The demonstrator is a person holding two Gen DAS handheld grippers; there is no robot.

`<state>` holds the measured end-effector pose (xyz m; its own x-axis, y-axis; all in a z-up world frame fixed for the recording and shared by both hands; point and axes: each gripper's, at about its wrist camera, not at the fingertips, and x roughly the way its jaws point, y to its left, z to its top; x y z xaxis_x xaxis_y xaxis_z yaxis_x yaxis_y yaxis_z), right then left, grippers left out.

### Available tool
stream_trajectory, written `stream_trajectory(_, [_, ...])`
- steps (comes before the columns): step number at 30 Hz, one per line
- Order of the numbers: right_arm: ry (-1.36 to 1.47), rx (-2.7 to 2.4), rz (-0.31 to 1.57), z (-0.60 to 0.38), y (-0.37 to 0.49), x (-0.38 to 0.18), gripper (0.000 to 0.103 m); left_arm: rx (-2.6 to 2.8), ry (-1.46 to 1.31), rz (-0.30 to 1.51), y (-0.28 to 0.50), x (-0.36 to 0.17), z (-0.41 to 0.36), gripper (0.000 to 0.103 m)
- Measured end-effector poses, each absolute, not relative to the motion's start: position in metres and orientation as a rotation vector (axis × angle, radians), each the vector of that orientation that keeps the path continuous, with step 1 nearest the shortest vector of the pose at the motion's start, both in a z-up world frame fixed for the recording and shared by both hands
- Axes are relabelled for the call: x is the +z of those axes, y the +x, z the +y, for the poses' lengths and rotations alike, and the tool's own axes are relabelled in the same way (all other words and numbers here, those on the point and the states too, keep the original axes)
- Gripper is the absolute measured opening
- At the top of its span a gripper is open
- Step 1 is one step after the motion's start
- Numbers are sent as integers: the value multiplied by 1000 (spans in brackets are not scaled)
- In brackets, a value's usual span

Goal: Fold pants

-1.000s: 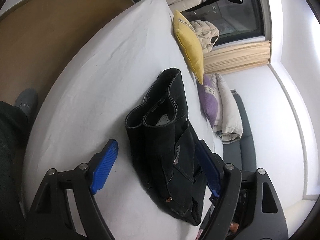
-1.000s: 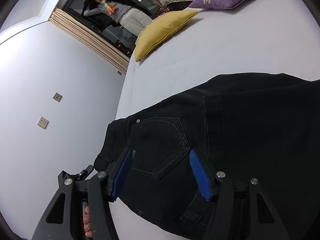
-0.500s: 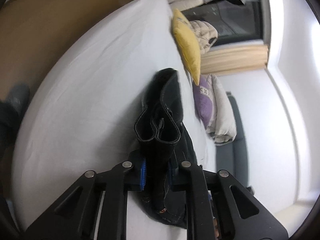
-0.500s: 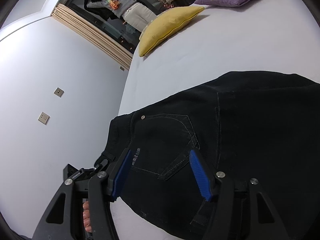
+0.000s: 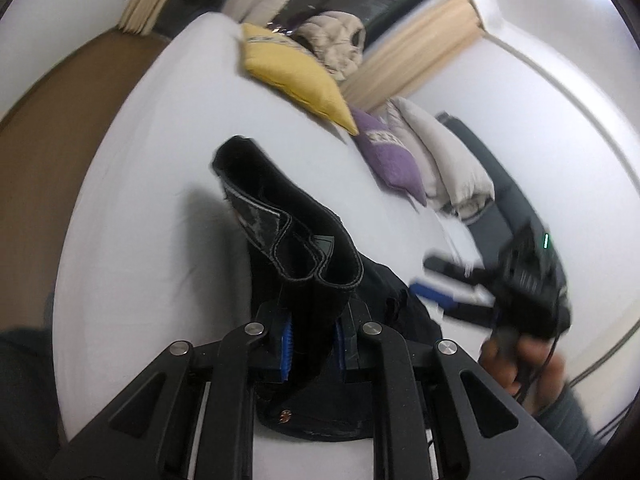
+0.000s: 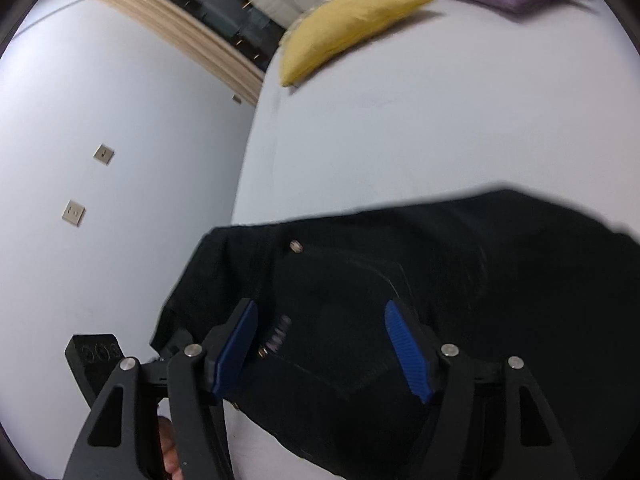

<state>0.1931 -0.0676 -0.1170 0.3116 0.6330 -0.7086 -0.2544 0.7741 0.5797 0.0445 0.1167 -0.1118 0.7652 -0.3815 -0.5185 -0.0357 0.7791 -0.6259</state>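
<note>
Black pants lie folded on the white bed. My left gripper is shut on the stacked leg hems and holds them raised off the sheet, with the waist part lying below. In the right wrist view, the right gripper hovers over the back pocket of the pants. Its jaws are opening and its blue pads do not press the cloth. The right gripper also shows blurred at the right of the left wrist view, held by a hand.
A yellow pillow and a purple pillow lie at the bed's far end beside folded beige bedding. Brown floor runs along the left side. A white wall with sockets stands close to the bed's edge.
My left gripper went from wide open to shut on the leg hems, then lifted them and rolled. The right gripper shifted over the pocket and its jaws widened slightly.
</note>
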Motion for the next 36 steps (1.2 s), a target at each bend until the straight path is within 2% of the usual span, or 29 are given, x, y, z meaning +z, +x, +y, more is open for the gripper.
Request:
stream_trajectory(3, [414, 647, 1116, -69, 203, -107, 76, -246, -458, 700, 55, -95, 64, 13])
stream_trajectory(9, [364, 658, 1219, -91, 212, -104, 77, -311, -31, 691, 43, -89, -59, 13])
stream_trajectory(13, [431, 602, 1223, -139, 202, -111, 77, -391, 57, 703, 39, -96, -108, 14])
stream_trajectory(15, [525, 582, 1187, -167, 192, -113, 78, -415, 65, 702, 42, -99, -121, 14])
stream_trajectory(16, [556, 572, 1181, -175, 190, -115, 82, -428, 75, 704, 42, -100, -128, 14])
stream_trajectory(23, [692, 679, 1136, -185, 178, -113, 83, -437, 84, 724, 46, -104, -151, 14])
stream_trajectory(28, [648, 703, 1132, -167, 176, -102, 86, -435, 86, 717, 44, -101, -146, 14])
stream_trajectory(31, [516, 664, 1156, -153, 179, -97, 86, -432, 89, 717, 44, -103, -127, 14])
stream_trajectory(33, [444, 632, 1202, -144, 185, -102, 82, -428, 88, 727, 46, -106, -126, 14])
stream_trajectory(34, [437, 634, 1214, -140, 189, -105, 70, -420, 92, 729, 46, -107, -125, 14])
stream_trajectory(35, [431, 629, 1221, -140, 192, -108, 63, -413, 96, 729, 47, -106, -124, 14])
stream_trajectory(36, [428, 624, 1224, -138, 196, -111, 61, -406, 96, 732, 48, -106, -121, 14])
